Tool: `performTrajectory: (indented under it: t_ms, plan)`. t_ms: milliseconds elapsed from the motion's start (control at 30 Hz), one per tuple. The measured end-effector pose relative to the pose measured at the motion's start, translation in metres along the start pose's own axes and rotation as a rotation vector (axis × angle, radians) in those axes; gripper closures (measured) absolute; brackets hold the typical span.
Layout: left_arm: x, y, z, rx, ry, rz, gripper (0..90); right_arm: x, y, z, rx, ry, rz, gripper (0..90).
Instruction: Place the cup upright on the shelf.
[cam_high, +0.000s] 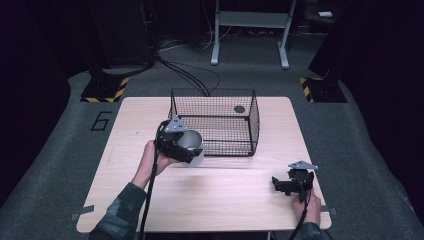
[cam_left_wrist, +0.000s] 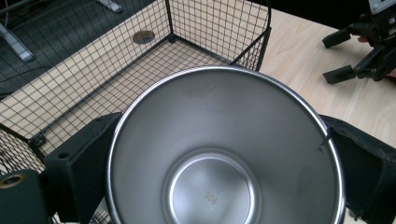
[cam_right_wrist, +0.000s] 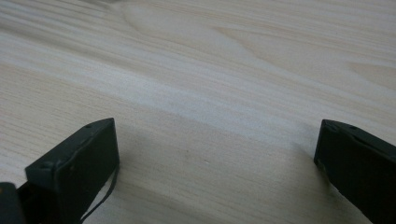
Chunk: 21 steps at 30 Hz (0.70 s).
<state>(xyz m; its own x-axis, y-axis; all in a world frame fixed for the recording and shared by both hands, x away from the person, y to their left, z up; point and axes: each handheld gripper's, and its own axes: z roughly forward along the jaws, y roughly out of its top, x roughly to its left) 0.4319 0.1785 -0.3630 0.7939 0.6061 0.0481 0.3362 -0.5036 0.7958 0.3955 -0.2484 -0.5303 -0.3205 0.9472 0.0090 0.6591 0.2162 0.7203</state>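
Observation:
A steel cup (cam_high: 193, 142) is held above the table's left half, just in front of the black wire basket's (cam_high: 254, 120) front left corner. My left gripper (cam_high: 186, 150) is shut on it, one jaw on each side of its wall. In the left gripper view the cup (cam_left_wrist: 224, 140) is empty and open toward the camera, with the basket (cam_left_wrist: 215, 28) right behind it. My right gripper (cam_high: 280, 186) rests low near the table's front right, open. In the right gripper view its jaws stand wide apart over bare wood (cam_right_wrist: 215, 93).
The basket is empty and stands at the back middle of the wooden table (cam_high: 215, 200). A dark round hole (cam_high: 239, 109) shows in the tabletop under it. The right gripper (cam_left_wrist: 332, 57) shows far off in the left gripper view. Stand bases with hazard stripes (cam_high: 105, 90) sit on the floor behind.

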Motion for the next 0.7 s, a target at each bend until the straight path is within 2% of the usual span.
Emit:
performTrajectory:
  t_ms: [267, 700]
  plan:
    - [0.004, 0.013, 0.000, -0.008, 0.001, 0.014, 6.4, 0.000, 0.000, 0.000, 0.000, 0.000, 0.000, 0.0]
    - [0.015, 0.031, 0.003, -0.025, 0.014, 0.012, 6.4, 0.000, 0.000, 0.000, 0.001, -0.002, 0.000, 0.0]
